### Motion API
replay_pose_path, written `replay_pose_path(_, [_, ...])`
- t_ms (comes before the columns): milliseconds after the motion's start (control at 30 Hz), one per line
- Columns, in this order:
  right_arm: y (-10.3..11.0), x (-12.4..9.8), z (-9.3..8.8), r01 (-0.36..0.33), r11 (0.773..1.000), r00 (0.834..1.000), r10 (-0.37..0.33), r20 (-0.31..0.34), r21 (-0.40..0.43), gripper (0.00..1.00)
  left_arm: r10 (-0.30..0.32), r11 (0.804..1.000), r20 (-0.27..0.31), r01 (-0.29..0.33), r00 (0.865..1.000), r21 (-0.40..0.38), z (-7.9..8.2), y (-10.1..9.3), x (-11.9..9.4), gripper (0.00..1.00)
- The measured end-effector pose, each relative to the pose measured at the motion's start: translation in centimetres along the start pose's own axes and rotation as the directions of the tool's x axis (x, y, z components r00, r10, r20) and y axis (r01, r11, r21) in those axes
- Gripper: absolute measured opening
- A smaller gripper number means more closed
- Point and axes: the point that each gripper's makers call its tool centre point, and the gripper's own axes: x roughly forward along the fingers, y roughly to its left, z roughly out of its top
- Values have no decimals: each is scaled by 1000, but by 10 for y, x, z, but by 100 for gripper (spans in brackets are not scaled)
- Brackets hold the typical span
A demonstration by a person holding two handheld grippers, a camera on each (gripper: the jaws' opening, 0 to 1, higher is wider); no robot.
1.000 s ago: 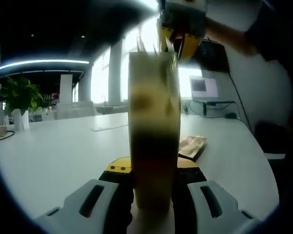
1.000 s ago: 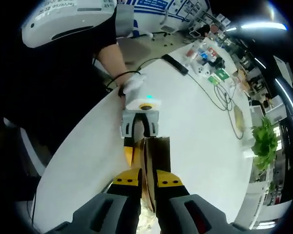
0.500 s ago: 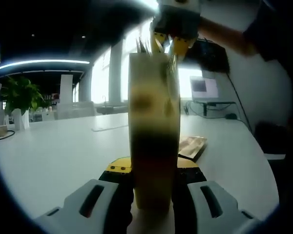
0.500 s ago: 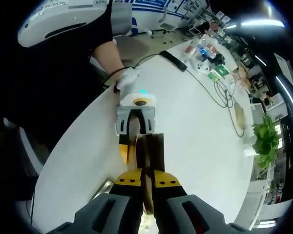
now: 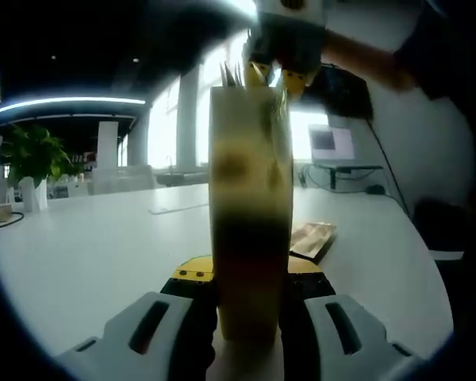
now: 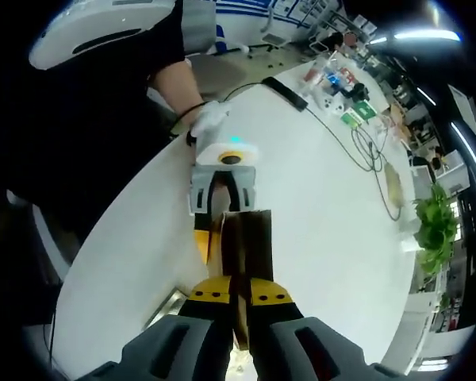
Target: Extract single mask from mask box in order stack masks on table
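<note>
In the left gripper view the tall yellow-brown mask box [image 5: 250, 182] stands upright on the white table [image 5: 103, 238], with my left gripper [image 5: 250, 271] shut on its base. My right gripper [image 5: 274, 75] reaches down from above, its yellow tips at the box's open top, where pale mask edges [image 5: 230, 75] stick up. The right gripper view looks down on the box [image 6: 246, 242]. There my right gripper [image 6: 238, 292] is shut on a thin mask edge [image 6: 239, 333]. Beyond it, a gloved hand [image 6: 210, 119] holds the left gripper [image 6: 226, 226].
A flat packet [image 5: 311, 238] lies on the table right of the box. A potted plant [image 5: 32, 159] stands far left, and a monitor [image 5: 329, 143] with cables at the back right. A power strip [image 6: 289, 99], cables and small items lie at the table's far end.
My right jaws, slightly apart a second ago, have closed on the mask edge at the box top. The right gripper shifted a little left over the box. The left gripper held still.
</note>
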Motion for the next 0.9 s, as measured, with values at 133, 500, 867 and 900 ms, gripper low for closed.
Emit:
replay_pose_path(133, [0,2,-1,-5,1000,1000,4,-6,-5,1,-1,1000,0,1,1000,0,0,0,0,20])
replay_pose_path(500, [0,7,-3,-13,1000,1000,13,-13,-2,0,-3,1000,1,3,1000,1,0,1,0,20])
replay_pose_path(867, [-1,10,-4,3,1000,1000,-3,-17,-10,0,-2,1000,1,2,1000,2,0,-1,0,20])
replay_pose_path(900, [-1,10,-4,9,1000,1000,-10,-14,-12,0,-1,1000,1,1,1000,2,0,0,0,20])
